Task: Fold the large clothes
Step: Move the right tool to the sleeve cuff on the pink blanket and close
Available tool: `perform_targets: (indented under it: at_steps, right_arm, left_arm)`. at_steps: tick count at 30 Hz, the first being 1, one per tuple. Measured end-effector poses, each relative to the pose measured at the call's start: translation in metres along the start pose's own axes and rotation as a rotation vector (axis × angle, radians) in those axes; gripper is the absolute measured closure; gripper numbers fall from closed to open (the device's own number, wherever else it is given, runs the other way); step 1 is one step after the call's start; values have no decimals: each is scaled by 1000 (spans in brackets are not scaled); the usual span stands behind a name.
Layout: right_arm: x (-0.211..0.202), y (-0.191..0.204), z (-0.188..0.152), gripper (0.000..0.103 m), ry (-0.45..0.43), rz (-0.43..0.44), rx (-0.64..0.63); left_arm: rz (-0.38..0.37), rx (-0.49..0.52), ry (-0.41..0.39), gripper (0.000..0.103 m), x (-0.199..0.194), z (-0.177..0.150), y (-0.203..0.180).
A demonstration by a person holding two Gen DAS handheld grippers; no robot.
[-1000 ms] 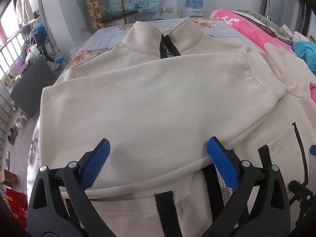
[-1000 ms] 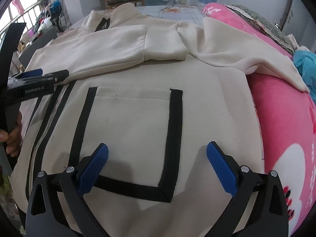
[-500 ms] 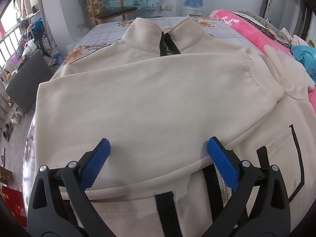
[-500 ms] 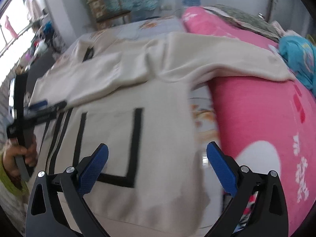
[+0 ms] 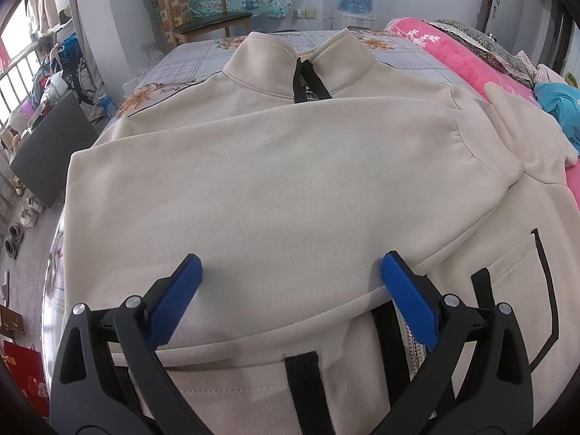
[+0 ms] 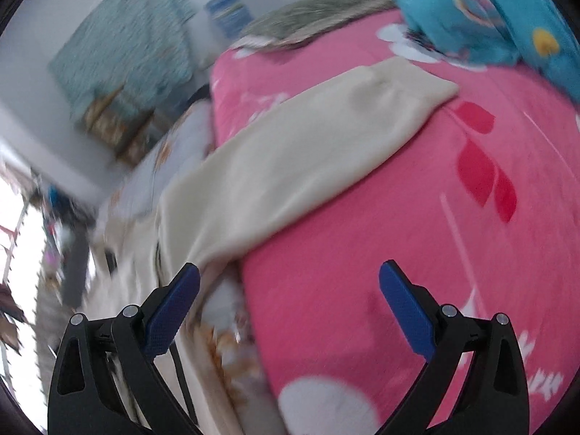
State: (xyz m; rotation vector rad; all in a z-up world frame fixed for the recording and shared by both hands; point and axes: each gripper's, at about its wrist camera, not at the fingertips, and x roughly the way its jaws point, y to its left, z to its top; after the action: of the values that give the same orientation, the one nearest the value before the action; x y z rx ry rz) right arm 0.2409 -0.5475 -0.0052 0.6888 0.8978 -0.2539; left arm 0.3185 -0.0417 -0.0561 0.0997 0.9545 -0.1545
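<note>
With both the left gripper [image 5: 290, 282] and right gripper [image 6: 289, 282] spread and empty, the unfolded sleeve [image 6: 308, 145] draped on the pink blanket [image 6: 417, 235] could be grabbed together with bedding

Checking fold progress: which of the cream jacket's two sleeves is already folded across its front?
The cream sleeve lying across the jacket's chest, before the left gripper. The other sleeve lies stretched over the pink blanket.

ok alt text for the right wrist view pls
Blurred fisheye view: the open right claw, empty, points at a cream jacket sleeve draped over a pink floral blanket. A blue garment lies at top right.
</note>
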Motion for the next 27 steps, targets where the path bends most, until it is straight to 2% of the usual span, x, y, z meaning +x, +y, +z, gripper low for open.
perform_targets:
  at_steps: [7, 16, 22, 27]
  right_arm:
    - [19, -41, 49, 11, -41, 8, 124]
    - [53, -87, 94, 34, -75, -44, 269]
    - [65, -117, 106, 49, -104, -21, 347]
    - [71, -124, 116, 61, -126, -31, 353]
  left_arm:
    - [-1, 2, 4, 7, 1, 0, -1]
    - [-2, 3, 3, 7, 1, 0, -1]
    - [-2, 4, 2, 7, 0, 1, -1]
    - [-3, 5, 2, 7, 0, 1, -1]
